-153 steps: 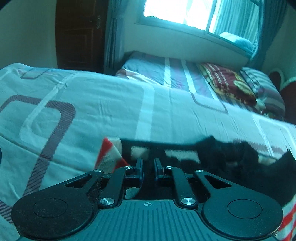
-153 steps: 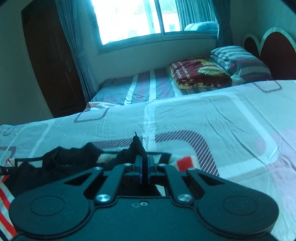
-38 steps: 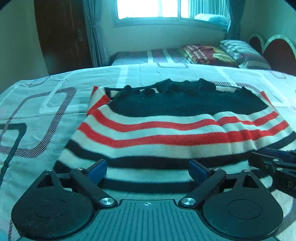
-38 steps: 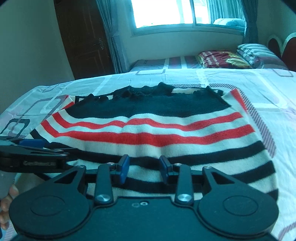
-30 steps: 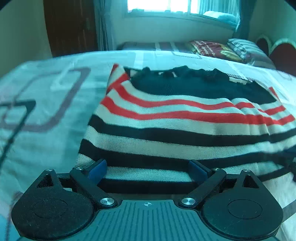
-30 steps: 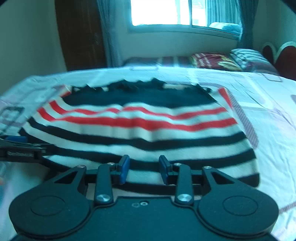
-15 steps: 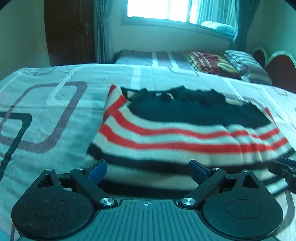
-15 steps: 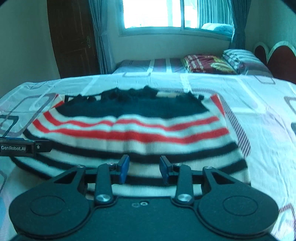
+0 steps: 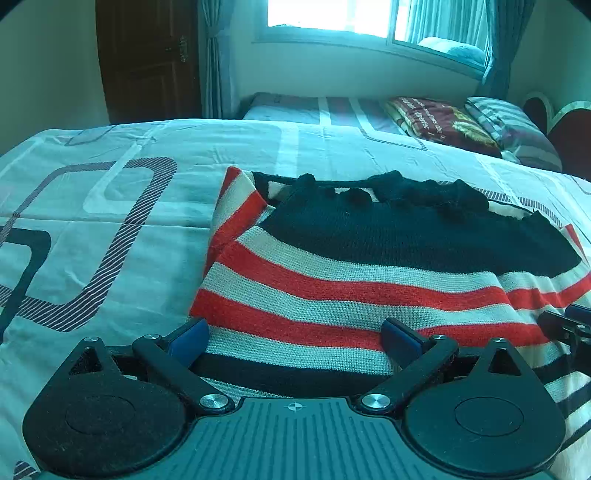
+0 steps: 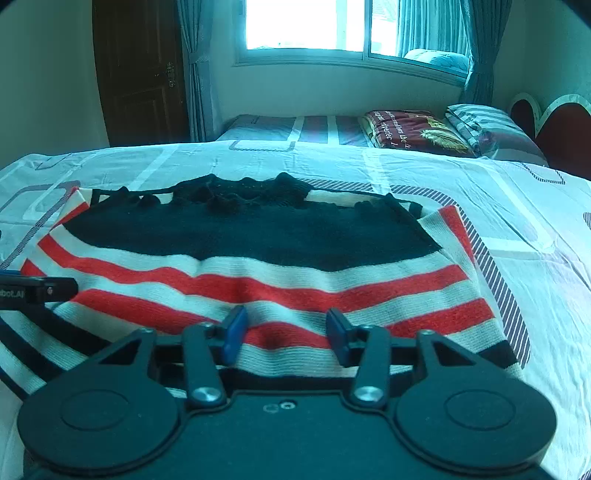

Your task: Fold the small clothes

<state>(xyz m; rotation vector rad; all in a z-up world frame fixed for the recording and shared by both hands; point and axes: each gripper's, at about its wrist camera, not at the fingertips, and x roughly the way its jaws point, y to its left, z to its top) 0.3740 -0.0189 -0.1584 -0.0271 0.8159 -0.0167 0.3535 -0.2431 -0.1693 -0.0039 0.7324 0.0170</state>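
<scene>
A small knit sweater (image 9: 362,280) with red, white and black stripes and a black upper part lies flat on the bed (image 9: 110,206). My left gripper (image 9: 291,341) hovers over its near left part, jaws wide open with nothing pinched. In the right wrist view the same sweater (image 10: 258,266) spreads across the sheet. My right gripper (image 10: 282,332) sits over its near edge, jaws opening, pads apart and not pressing the knit. The left gripper's tip (image 10: 37,291) shows at that view's left edge.
The patterned sheet continues on all sides of the sweater. A second bed (image 10: 317,129) with a folded dark red blanket (image 10: 413,134) and a striped pillow (image 10: 487,125) stands behind. A dark door (image 10: 144,70), curtains and a bright window (image 10: 306,26) are at the back.
Both grippers have moved forward over the sweater's near stripes. The right gripper's jaws have spread wider. The left gripper stays wide open.
</scene>
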